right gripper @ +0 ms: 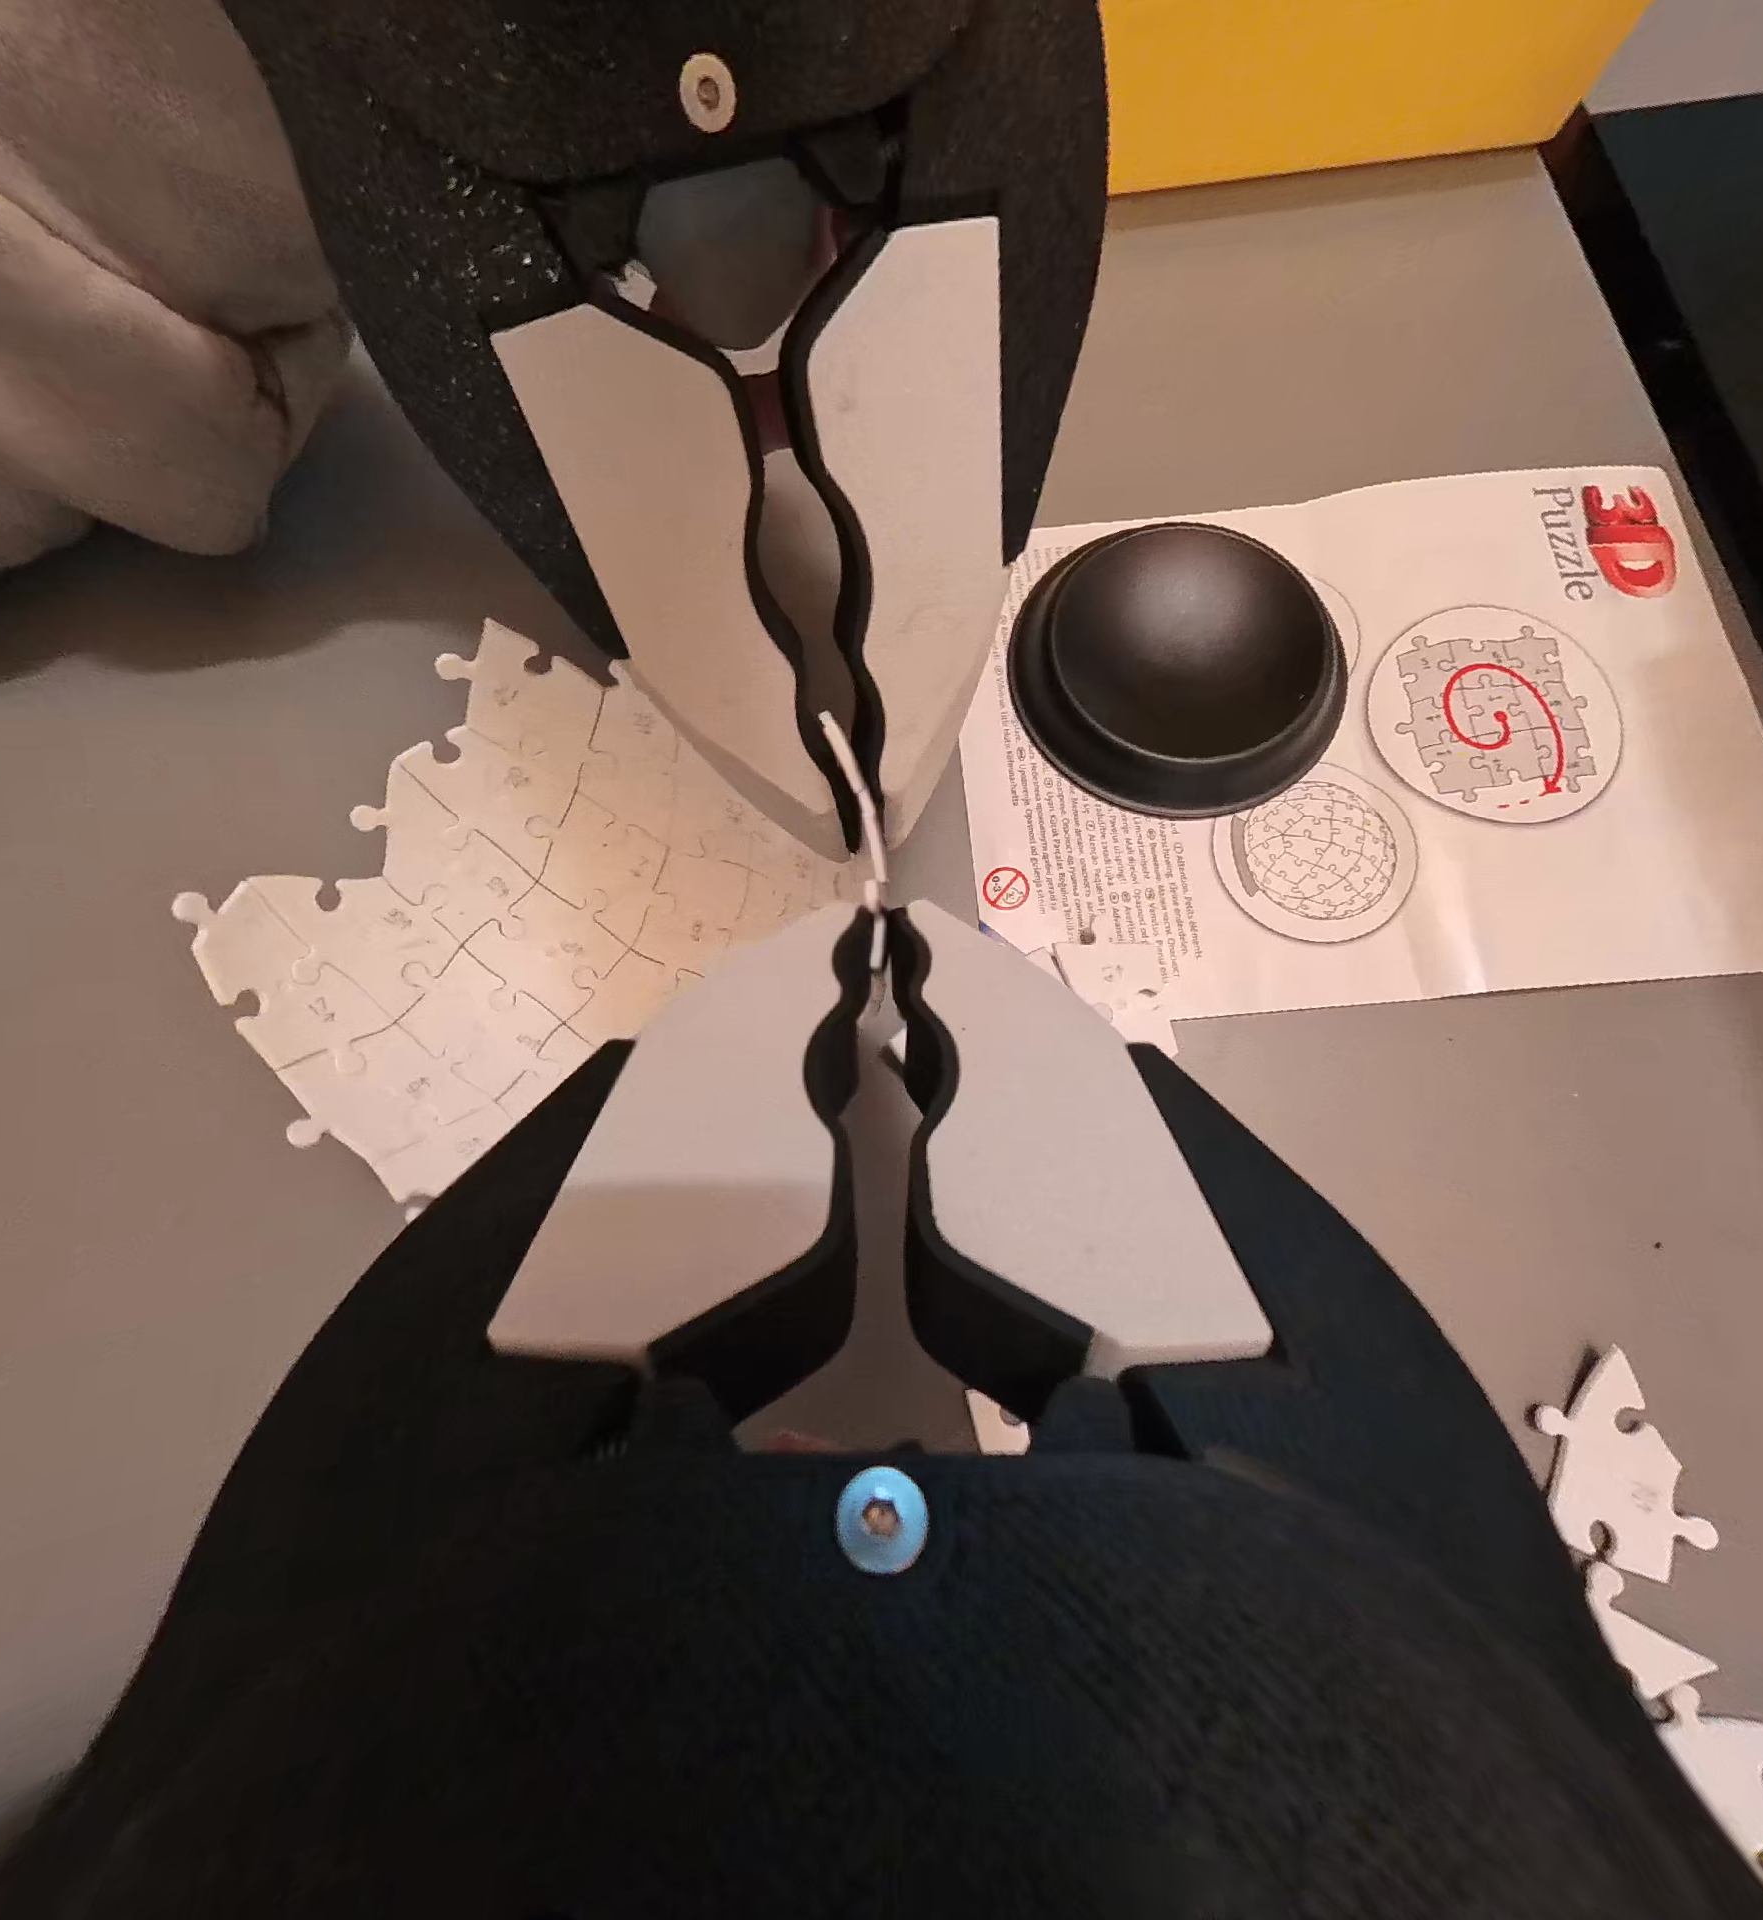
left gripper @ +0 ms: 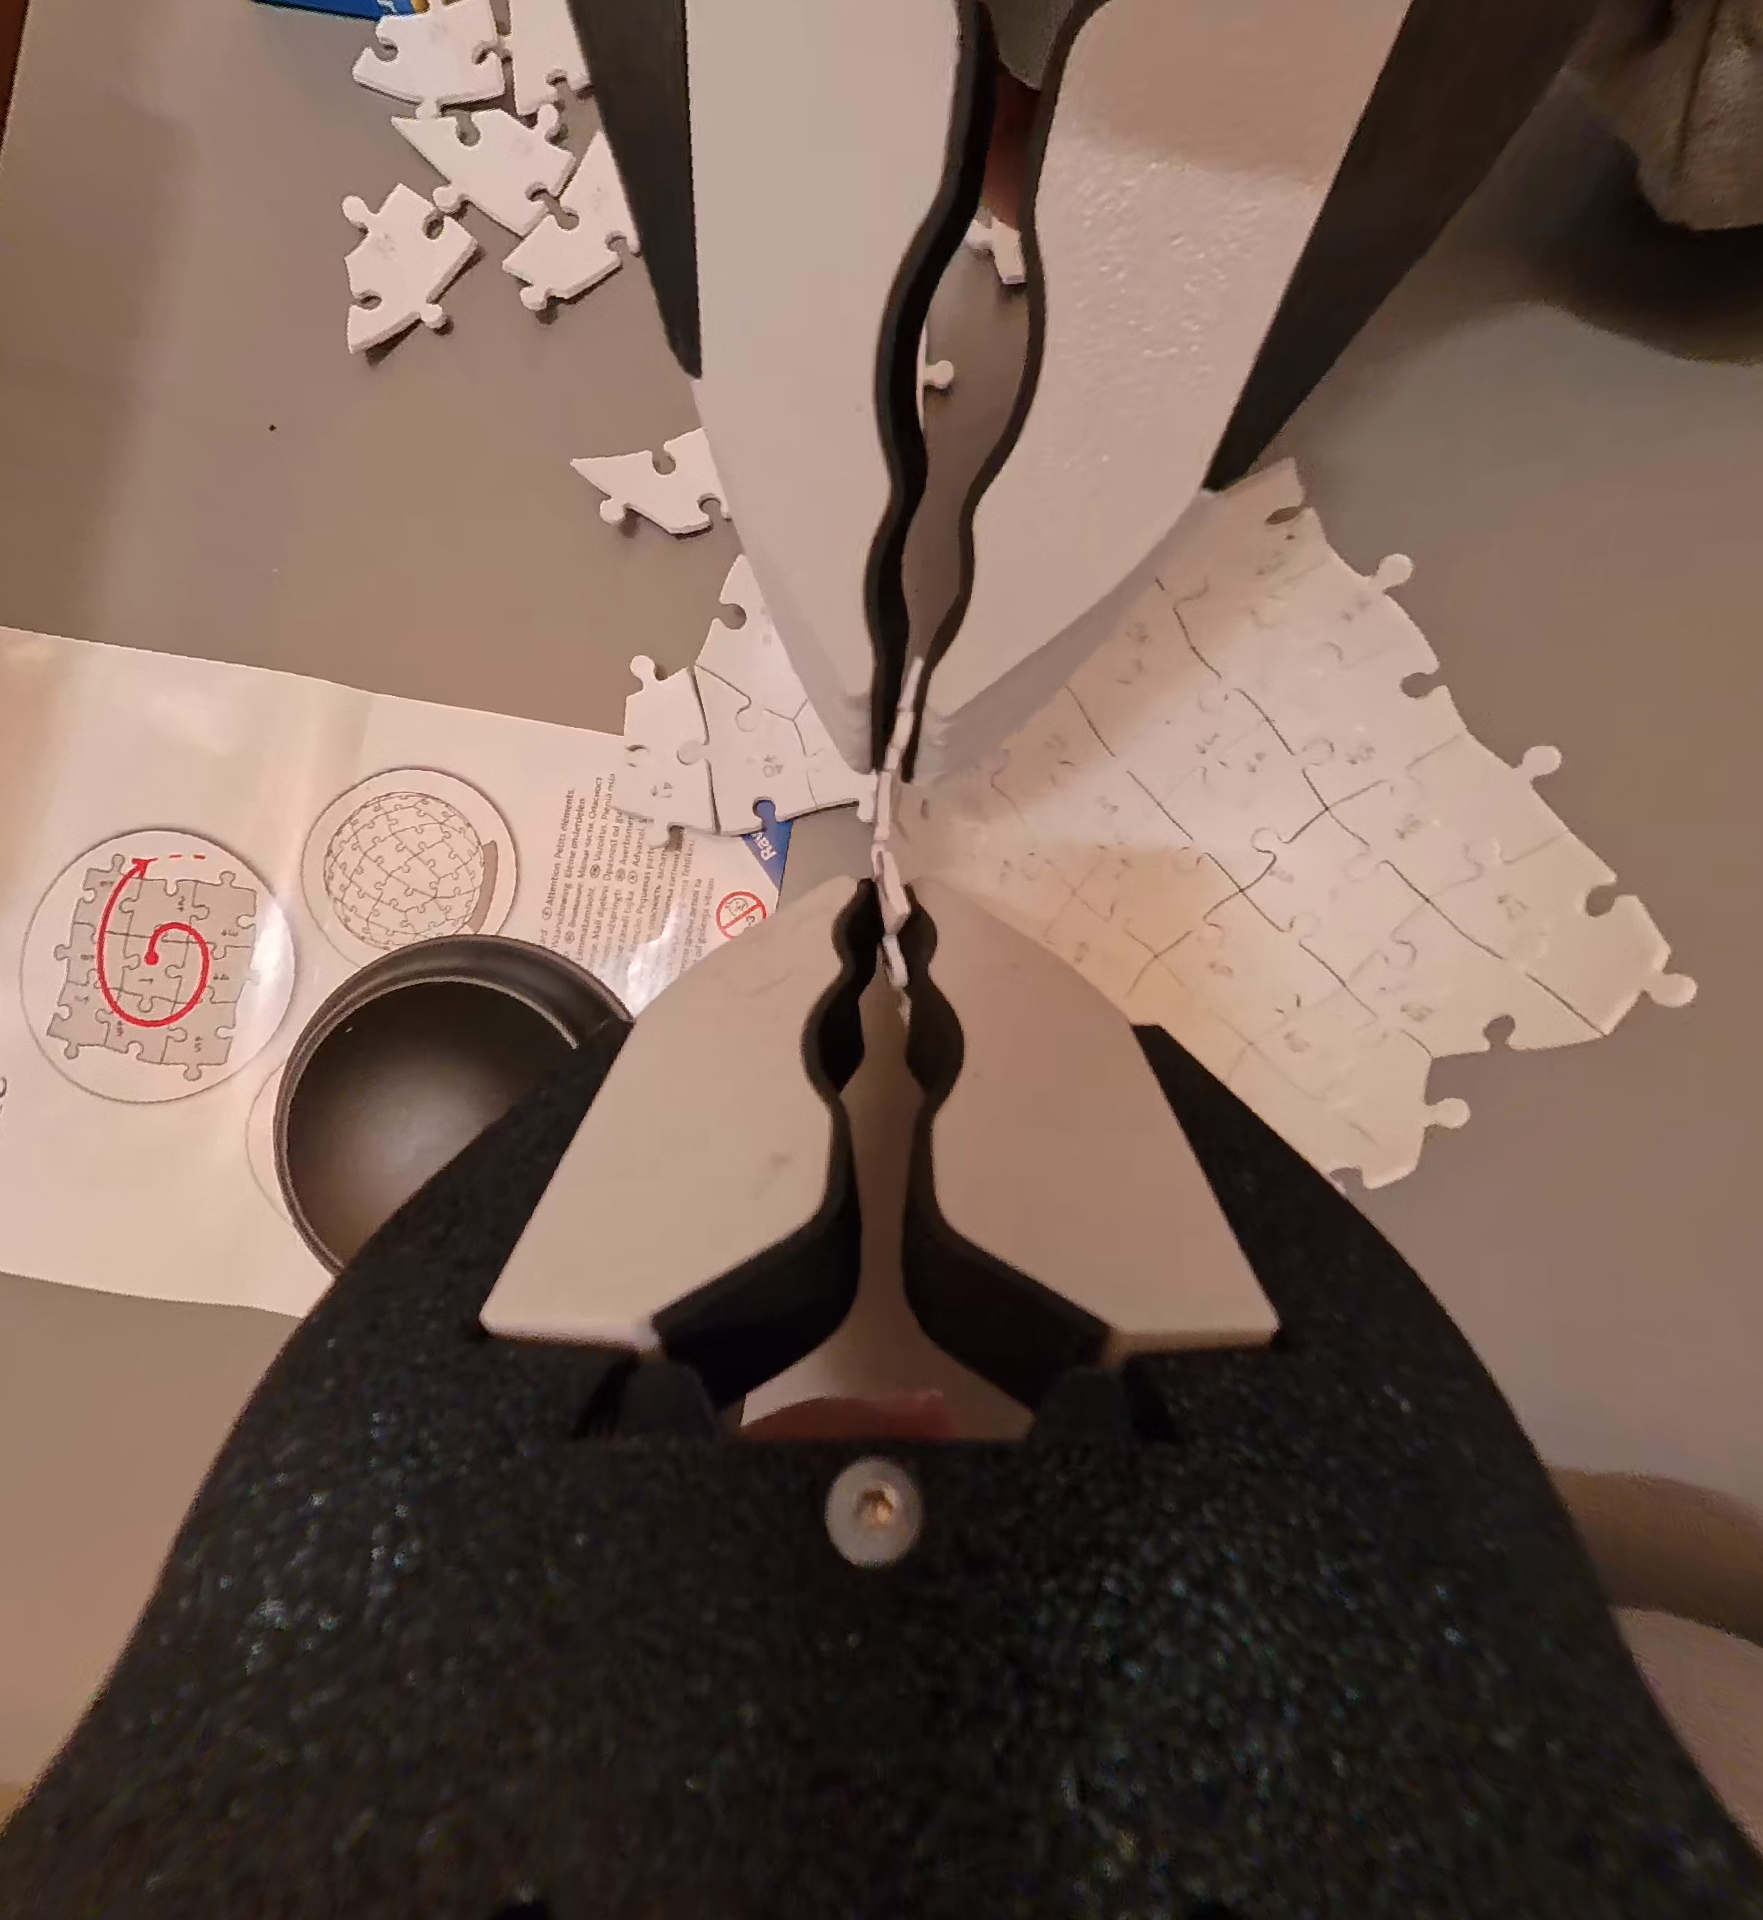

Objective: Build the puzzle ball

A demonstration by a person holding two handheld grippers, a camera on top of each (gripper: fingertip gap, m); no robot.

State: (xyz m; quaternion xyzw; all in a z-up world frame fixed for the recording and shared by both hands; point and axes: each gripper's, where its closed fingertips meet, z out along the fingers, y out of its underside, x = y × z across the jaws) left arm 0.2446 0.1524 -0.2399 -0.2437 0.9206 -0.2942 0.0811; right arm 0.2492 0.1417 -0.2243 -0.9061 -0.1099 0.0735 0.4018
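Note:
A thin white strip of joined puzzle pieces [left gripper: 892,831], seen edge-on, spans the gap between my two grippers, which face each other tip to tip. My left gripper [left gripper: 887,920] is shut on its near end; it also shows in the right wrist view [right gripper: 861,826]. My right gripper [right gripper: 882,940] is shut on the other end and enters the left wrist view from the top [left gripper: 898,764]. The strip [right gripper: 851,774] curves slightly. Below lies a large assembled puzzle section [left gripper: 1324,831] [right gripper: 503,904], white side up, on the grey table [left gripper: 233,468]. How far the strip reaches into the jaws is hidden.
A small joined section [left gripper: 711,758] lies left of the tips. Loose white pieces [left gripper: 461,208] [right gripper: 1625,1475] are scattered. A black round stand [left gripper: 420,1091] [right gripper: 1178,665] sits on a printed instruction sheet [left gripper: 129,727] [right gripper: 1583,914]. A yellow box [right gripper: 1355,83] and grey cloth [right gripper: 77,260] lie at the edges. The tips of both grippers are at nearly the same place. The small joined section [left gripper: 711,758] is about 7 centimeters from both grippers' fingertips.

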